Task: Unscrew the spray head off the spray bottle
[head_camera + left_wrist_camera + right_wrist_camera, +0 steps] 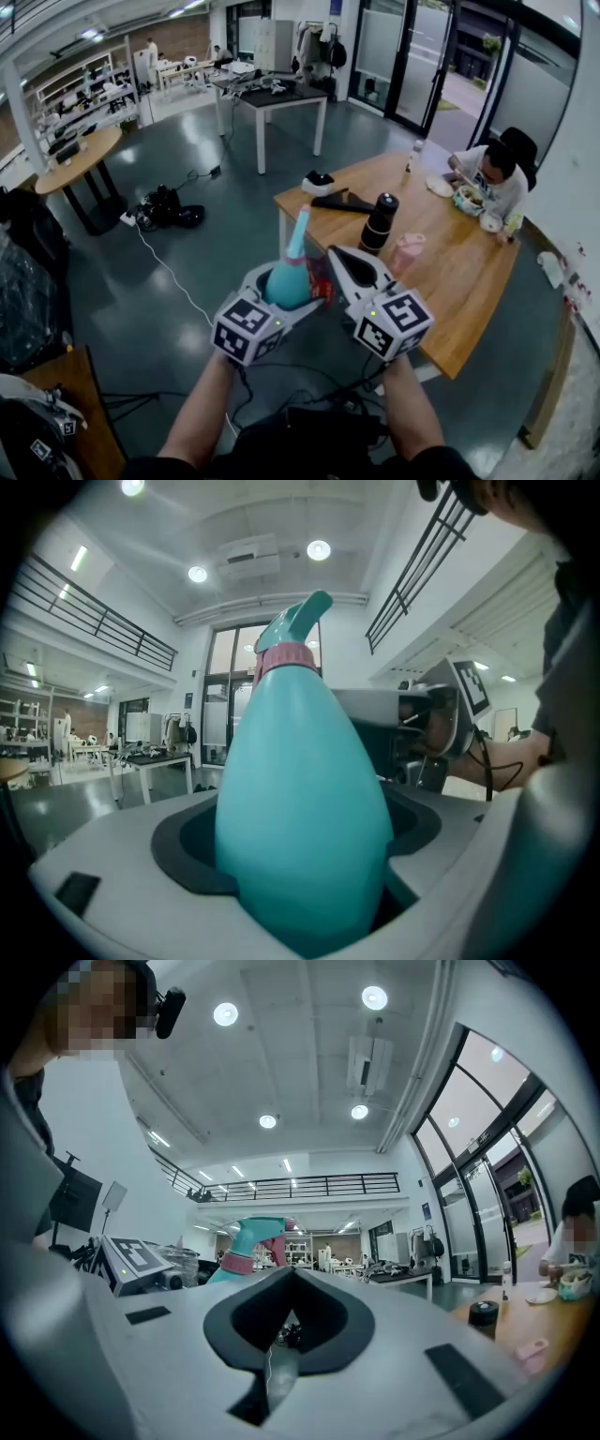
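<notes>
A teal, egg-shaped spray bottle (287, 279) is held upright in the air, with my left gripper (281, 298) shut on its body. In the left gripper view the bottle (305, 808) fills the gap between the jaws. Its pink collar (284, 655) and teal spray head (300, 619) sit on top. My right gripper (339, 261) is just right of the bottle, apart from it, jaws shut with nothing between them. In the right gripper view the shut gripper (289, 1283) points past the spray head (253, 1235), which shows up and to the left.
A wooden table (450, 281) lies ahead and to the right with a black flask (379, 223), a pink cup (408, 253) and dark items (342, 201). A person (492, 178) sits eating at its far end. Cables (159, 211) lie on the floor at left.
</notes>
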`<move>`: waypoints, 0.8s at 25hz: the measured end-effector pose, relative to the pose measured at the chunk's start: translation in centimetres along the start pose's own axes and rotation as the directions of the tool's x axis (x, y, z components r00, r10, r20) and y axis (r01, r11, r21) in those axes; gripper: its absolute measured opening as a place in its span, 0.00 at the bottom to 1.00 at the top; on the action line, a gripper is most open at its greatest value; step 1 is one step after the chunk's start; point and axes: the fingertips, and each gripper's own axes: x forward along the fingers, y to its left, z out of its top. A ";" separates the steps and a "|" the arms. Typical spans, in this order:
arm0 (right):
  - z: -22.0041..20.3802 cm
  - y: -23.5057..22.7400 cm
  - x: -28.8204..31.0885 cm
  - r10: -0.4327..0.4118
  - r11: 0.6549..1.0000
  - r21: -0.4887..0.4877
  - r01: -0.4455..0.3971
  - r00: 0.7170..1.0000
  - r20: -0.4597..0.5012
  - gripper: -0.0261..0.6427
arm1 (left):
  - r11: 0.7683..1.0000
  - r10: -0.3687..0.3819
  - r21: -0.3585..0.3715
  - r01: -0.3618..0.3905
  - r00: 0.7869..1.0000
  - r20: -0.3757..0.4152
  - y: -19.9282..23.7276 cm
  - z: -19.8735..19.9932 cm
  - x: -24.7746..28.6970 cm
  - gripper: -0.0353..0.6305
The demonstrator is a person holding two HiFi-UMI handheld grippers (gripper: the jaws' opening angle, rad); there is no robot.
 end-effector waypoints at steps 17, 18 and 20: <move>0.4 4.4 1.0 0.208 0.963 0.169 -0.208 0.978 0.017 0.28 | 0.997 0.062 0.056 -0.060 0.997 -0.039 0.6 -1.4 0.4 0.71; 0.3 4.6 1.1 0.213 0.963 0.169 -0.212 0.977 0.014 0.28 | 0.996 0.067 0.065 -0.064 0.997 -0.042 0.6 -1.4 0.4 0.71; 0.2 4.9 1.4 0.216 0.962 0.169 -0.214 0.976 0.010 0.28 | 0.995 0.071 0.076 -0.067 0.996 -0.045 0.4 -1.5 0.4 0.71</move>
